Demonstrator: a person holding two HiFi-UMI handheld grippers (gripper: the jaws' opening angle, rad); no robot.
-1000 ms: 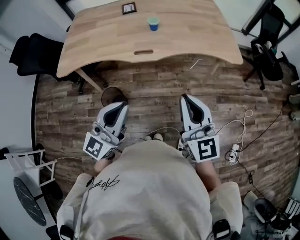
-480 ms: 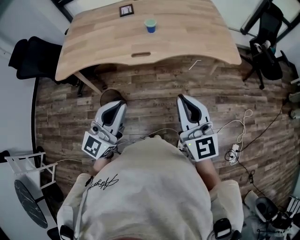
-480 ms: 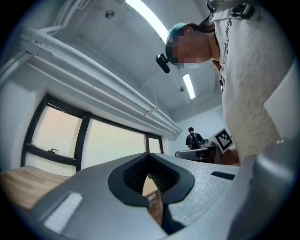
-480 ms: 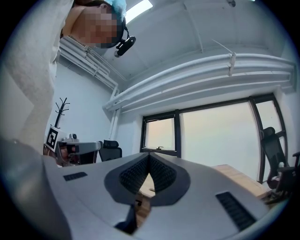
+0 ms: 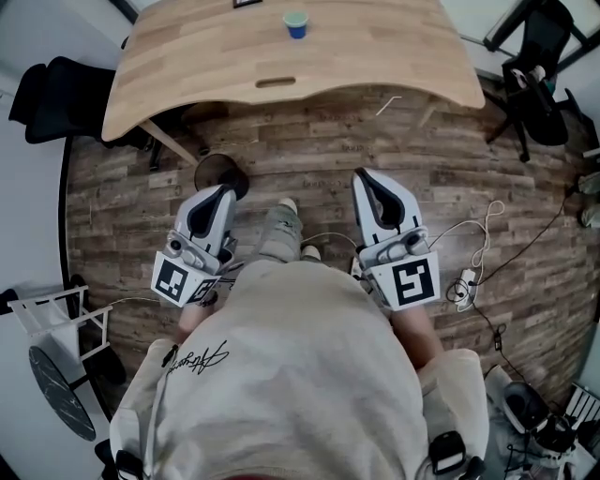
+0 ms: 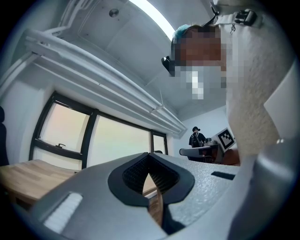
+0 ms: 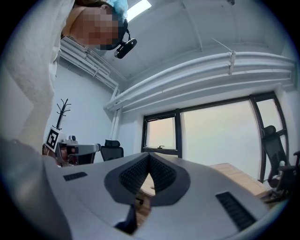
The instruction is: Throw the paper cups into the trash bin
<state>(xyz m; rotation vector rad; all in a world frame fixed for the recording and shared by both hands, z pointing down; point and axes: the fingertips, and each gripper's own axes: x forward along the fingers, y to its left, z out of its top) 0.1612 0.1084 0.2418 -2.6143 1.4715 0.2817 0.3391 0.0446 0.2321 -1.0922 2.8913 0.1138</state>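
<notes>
Plank flooring lies between the person and the light wooden table (image 5: pixel 394 66), where a blue paper cup (image 5: pixel 295 23) stands upright, well apart from both tools. The left gripper (image 5: pixel 217 194) and right gripper (image 5: pixel 367 180) are closed tight on nothing, held low at the waist. What looks like the dark round trash bin (image 5: pixel 221 174) sits by the table leg. Best to open one gripper before reaching, then squeeze the cup only lightly.

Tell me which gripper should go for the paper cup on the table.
Left, narrowly. The paper cup stands about midway ahead of both; the left gripper and right gripper are both shut and empty, but the trash bin sits just ahead of the left.
</notes>
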